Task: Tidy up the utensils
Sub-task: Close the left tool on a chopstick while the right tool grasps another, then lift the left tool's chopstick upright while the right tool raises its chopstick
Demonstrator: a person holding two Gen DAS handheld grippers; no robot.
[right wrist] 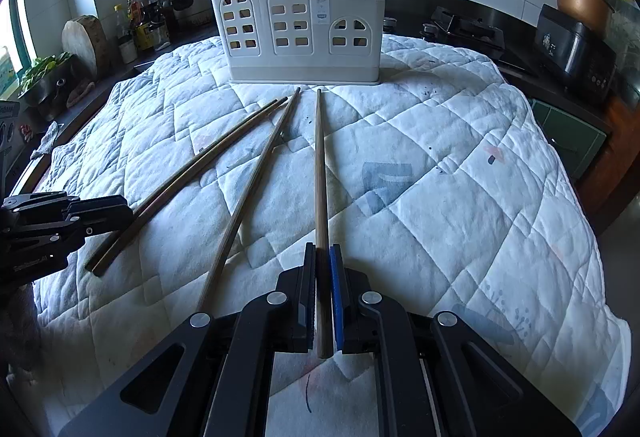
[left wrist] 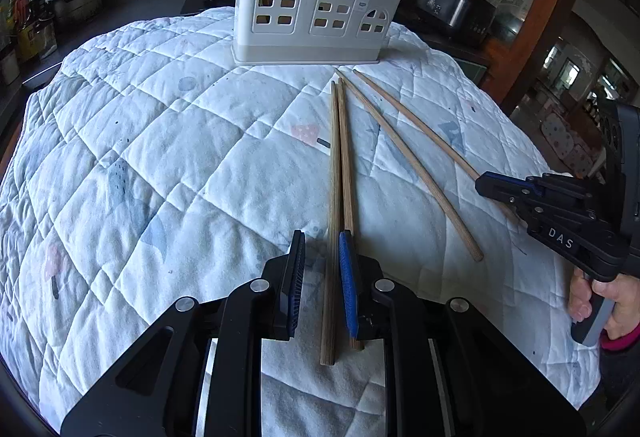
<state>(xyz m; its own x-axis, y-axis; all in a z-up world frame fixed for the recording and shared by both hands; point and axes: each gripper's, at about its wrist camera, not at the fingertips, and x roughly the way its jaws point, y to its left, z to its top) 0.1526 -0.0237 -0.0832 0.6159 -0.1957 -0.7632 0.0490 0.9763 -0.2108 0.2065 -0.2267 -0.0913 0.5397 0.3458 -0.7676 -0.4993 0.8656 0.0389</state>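
The right gripper (right wrist: 322,257) is clenched on a single round wooden chopstick (right wrist: 320,173), which runs straight ahead along the quilt (right wrist: 460,165); only the right wrist view shows this grasp. From the left wrist view it (left wrist: 486,183) appears side-on near the table's right edge, a hand (left wrist: 600,301) on its handle.

The left gripper (left wrist: 322,249) stands released, its ribbed pads apart around a pair of chopsticks (left wrist: 340,165) lying side by side; one stick touches the blue pad, the other lies in the gap. Between that pair and the gripped stick lies another loose chopstick (left wrist: 404,157).

The padded, stitched quilt spreads bare to the left. At its far edge stands a pale plastic holder (right wrist: 300,29) with arched window cutouts, chopsticks upright in its end compartments. Beyond it runs a dark counter with bottles (right wrist: 146,21).
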